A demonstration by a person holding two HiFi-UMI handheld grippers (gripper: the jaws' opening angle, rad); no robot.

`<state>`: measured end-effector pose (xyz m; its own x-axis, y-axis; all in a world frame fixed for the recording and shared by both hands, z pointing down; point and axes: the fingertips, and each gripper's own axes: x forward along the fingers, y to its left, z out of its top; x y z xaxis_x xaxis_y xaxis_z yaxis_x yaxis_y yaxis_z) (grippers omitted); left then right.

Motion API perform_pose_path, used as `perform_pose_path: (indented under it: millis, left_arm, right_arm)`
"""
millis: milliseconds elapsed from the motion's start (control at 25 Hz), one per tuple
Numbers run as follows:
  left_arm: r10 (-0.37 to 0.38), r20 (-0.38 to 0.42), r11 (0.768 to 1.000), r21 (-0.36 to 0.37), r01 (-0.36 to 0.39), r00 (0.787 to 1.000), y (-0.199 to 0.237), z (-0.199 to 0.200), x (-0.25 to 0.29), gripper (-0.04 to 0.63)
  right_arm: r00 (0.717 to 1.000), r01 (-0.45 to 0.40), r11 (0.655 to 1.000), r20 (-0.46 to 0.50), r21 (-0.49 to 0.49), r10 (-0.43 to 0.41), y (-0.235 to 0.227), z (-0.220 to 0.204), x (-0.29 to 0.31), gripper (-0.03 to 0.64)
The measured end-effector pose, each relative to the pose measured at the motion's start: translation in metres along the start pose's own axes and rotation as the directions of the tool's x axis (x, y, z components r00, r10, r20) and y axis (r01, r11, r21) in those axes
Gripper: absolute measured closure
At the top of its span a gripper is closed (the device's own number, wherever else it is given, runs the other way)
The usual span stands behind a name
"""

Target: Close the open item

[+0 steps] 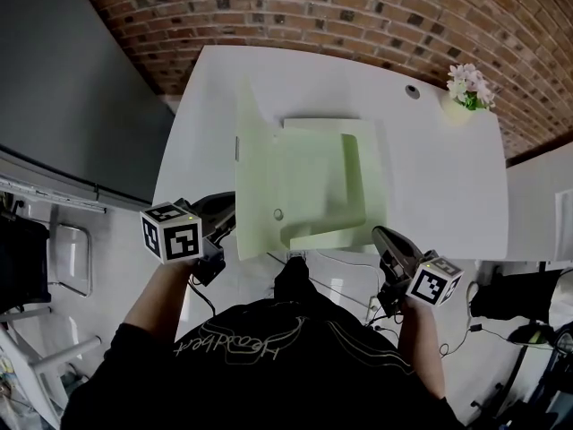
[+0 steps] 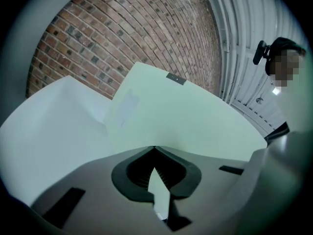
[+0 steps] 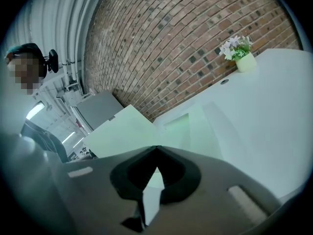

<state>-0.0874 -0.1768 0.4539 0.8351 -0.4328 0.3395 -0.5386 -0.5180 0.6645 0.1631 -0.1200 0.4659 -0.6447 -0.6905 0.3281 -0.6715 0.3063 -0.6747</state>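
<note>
A pale green folder-like case (image 1: 322,186) lies open in the middle of the white table (image 1: 448,177). Its cover (image 1: 255,173) stands raised along the left side, and the base with an L-shaped recess lies flat to the right. My left gripper (image 1: 222,218) is at the cover's near left corner with its jaws shut. In the left gripper view the cover (image 2: 190,121) fills the space just beyond the closed tips (image 2: 154,147). My right gripper (image 1: 387,240) hovers at the table's front edge, right of the case, shut and empty. The right gripper view shows the cover (image 3: 120,131) and the base (image 3: 195,124) ahead.
A small pot of pink and white flowers (image 1: 469,88) stands at the table's far right corner, beside a cable hole (image 1: 411,90). A brick wall (image 1: 358,7) runs behind the table. A dark grey panel (image 1: 72,88) and a chair (image 1: 72,258) are to the left.
</note>
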Motion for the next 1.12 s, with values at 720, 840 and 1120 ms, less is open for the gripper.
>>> perform_pose_path:
  millis: [720,840,1120]
  left_arm:
    - [-0.028,-0.074,0.999,0.018,0.029,0.997,-0.007,0.0,0.023,0.594]
    - [-0.043,-0.088,0.999,0.015,0.044,0.995,-0.009,-0.002,0.026,0.594]
    - [-0.059,-0.102,0.998,0.018,0.061,0.993,-0.012,-0.003,0.033,0.594]
  right_arm:
    - [0.979,0.203,0.979,0.004,-0.015,-0.203,-0.099,0.017,0.009,0.612]
    - [0.975,0.22,0.975,0.005,-0.002,-0.22,-0.109,0.018,0.013,0.612]
    - [0.968,0.249,0.968,0.008,0.018,-0.249,-0.131,0.021,0.021,0.612]
